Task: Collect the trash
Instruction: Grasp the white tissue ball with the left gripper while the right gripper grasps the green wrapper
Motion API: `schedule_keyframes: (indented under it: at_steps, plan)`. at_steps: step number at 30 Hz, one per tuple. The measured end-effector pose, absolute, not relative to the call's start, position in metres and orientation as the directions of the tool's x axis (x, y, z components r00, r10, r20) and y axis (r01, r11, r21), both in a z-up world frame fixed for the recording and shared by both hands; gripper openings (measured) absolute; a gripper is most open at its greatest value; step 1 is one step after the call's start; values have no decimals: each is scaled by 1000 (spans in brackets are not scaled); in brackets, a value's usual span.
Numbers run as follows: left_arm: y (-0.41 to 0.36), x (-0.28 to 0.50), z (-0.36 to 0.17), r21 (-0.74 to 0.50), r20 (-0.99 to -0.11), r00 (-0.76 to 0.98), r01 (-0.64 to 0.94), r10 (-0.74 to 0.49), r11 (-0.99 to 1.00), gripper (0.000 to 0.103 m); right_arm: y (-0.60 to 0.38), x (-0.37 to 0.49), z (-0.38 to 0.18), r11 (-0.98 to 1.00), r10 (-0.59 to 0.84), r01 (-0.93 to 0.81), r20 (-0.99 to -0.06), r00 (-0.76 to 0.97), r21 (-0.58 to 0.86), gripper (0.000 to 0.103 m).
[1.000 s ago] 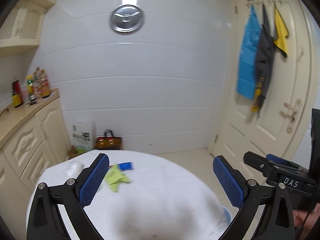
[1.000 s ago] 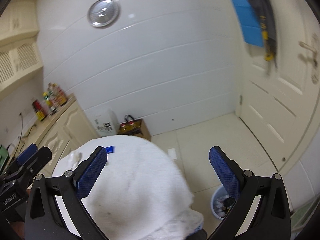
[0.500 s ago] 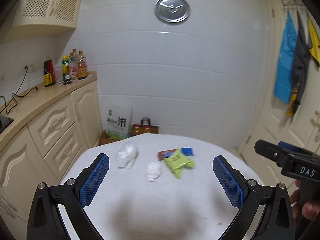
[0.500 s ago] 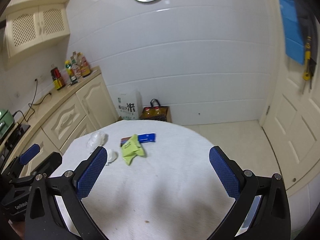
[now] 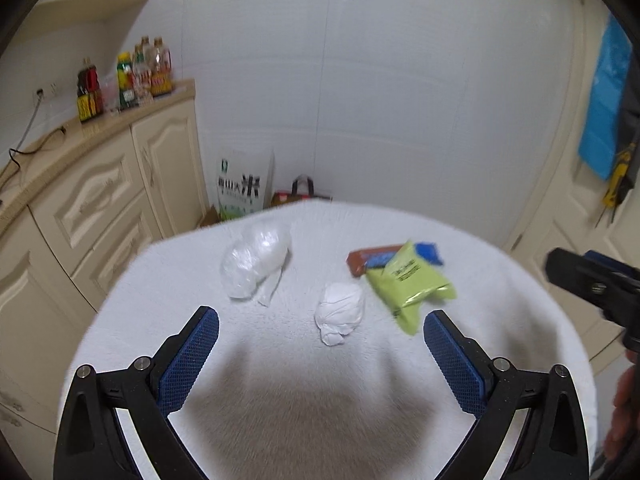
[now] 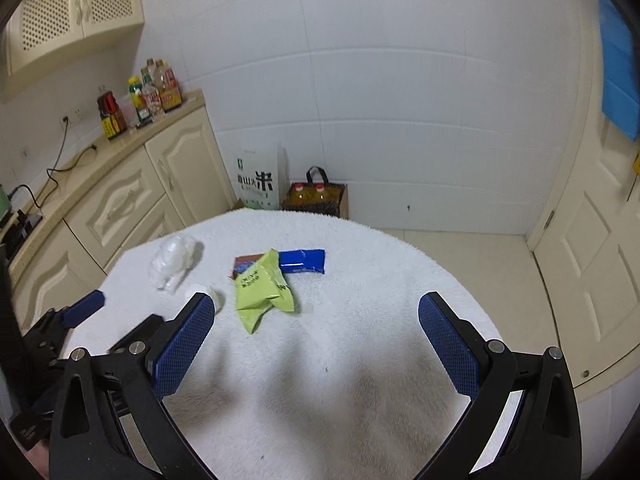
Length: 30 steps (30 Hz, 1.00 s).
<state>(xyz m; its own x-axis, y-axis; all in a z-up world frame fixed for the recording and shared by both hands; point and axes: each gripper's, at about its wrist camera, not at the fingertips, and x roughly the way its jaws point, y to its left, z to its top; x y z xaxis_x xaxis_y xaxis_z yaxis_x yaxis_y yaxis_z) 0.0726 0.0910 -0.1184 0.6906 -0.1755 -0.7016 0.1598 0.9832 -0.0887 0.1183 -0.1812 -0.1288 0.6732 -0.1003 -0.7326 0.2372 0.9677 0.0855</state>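
Both cameras have swung down and closer, so the small crumpled white paper ball (image 5: 340, 312) on the white fluffy round desk (image 5: 500, 280) now lies at twelve o'clock just ahead of the wide-open, empty left gripper (image 5: 320, 336), nearer than the equally wide, empty right gripper (image 6: 316, 336), with a lime-green snack wrapper (image 5: 408, 280) at one o'clock.

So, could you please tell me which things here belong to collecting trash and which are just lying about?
Trash:
clear crumpled plastic bag
white crumpled tissue ball
lime-green snack packet
blue-and-brown wrapper

Just about:
sauce bottles on the counter
white rice sack
brown handled tote
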Motion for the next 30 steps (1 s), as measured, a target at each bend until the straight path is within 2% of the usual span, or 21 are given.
schedule_keyframes:
  at_steps: [5,7,11,12,13,21,22,23,25,26,28,30]
  plan:
    - [65,137,-143,-105,-757,627,164,-186,981,84,-192,130,-145,965,-93,246,-754,650,92,103]
    - [59,157,-153,-107,-778,600,165,-186,980,69,-197,135,-150,964,-89,248,-762,641,95,103]
    - [50,183,-164,-140,-785,581,171,-215,975,53,-195,149,-163,970,-69,225,-781,621,94,103]
    - [47,189,-163,-153,-782,579,178,-229,972,46,-193,155,-168,972,-61,215,-788,613,92,103]
    - [48,192,-163,-165,-779,578,182,-242,969,30,-190,159,-171,974,-53,206,-793,607,93,103]
    - [44,218,-156,-185,-774,589,142,-234,972,29,-160,209,-213,991,15,106,-840,542,85,101]
    - [45,214,-154,-187,-773,590,140,-234,972,29,-157,214,-218,992,18,98,-845,535,83,94]
    - [45,216,-153,-188,-772,592,137,-233,972,29,-154,218,-224,993,19,91,-850,527,79,83]
    - [44,219,-149,-189,-767,598,135,-232,973,29,-149,222,-233,995,11,83,-858,513,62,72]
    - [44,218,-147,-192,-765,600,133,-233,972,29,-147,220,-233,996,-12,80,-849,529,36,63]
    - [41,222,-145,-197,-763,602,132,-236,971,29,-146,215,-232,997,-9,75,-843,538,37,50]
    - [38,227,-142,-201,-758,605,135,-242,970,29,-151,209,-229,994,26,79,-839,544,81,47]
